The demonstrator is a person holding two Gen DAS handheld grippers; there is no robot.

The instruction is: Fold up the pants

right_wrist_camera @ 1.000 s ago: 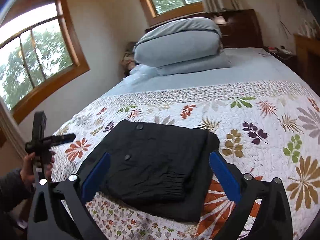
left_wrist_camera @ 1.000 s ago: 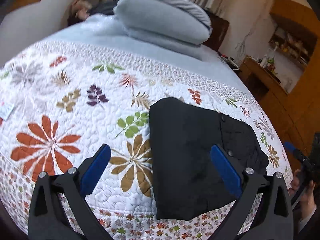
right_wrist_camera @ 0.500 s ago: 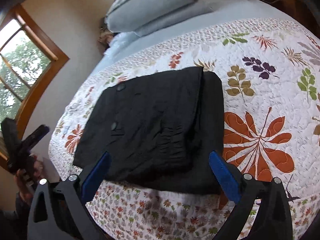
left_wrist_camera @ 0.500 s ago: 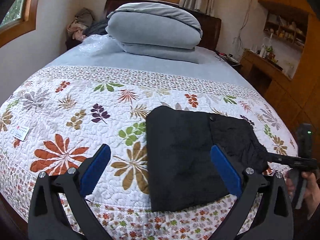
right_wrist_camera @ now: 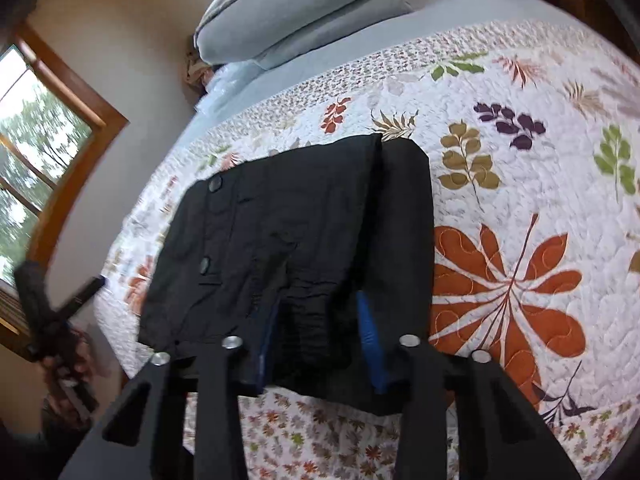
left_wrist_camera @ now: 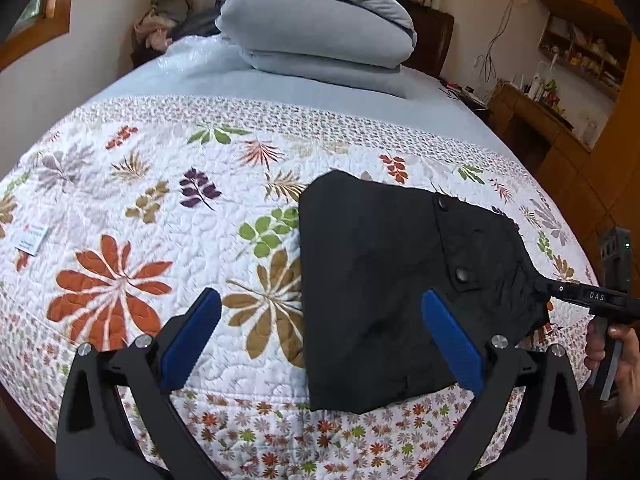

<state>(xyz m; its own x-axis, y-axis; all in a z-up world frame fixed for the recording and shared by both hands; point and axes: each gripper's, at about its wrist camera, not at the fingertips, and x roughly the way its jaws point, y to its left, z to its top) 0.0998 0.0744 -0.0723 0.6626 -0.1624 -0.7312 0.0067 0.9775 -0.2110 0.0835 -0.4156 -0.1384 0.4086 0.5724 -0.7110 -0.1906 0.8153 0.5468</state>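
- While the folded black pants (left_wrist_camera: 384, 292) lie on the floral quilt (left_wrist_camera: 160, 208) near the bed's foot edge, we see our right gripper (right_wrist_camera: 316, 344) closing on their near hem, bunched dark cloth between its blue pads (right_wrist_camera: 366, 328).
- From the left wrist view, we see that gripper's black fingers reaching into the pants' right corner, a hand (left_wrist_camera: 616, 352) on its handle at the frame's edge.
- Our left gripper (left_wrist_camera: 320, 336) hangs above the quilt with its jaws spread wide and nothing between them; one blue pad sits over the pants' near edge, the other over a brown leaf print.
- We see two round buttons on the pants' upper layer.
- Grey pillows (left_wrist_camera: 316, 28) are stacked at the bed's head, well apart from the pants.
- We note a small white tag (left_wrist_camera: 31, 237) on the quilt's left side.
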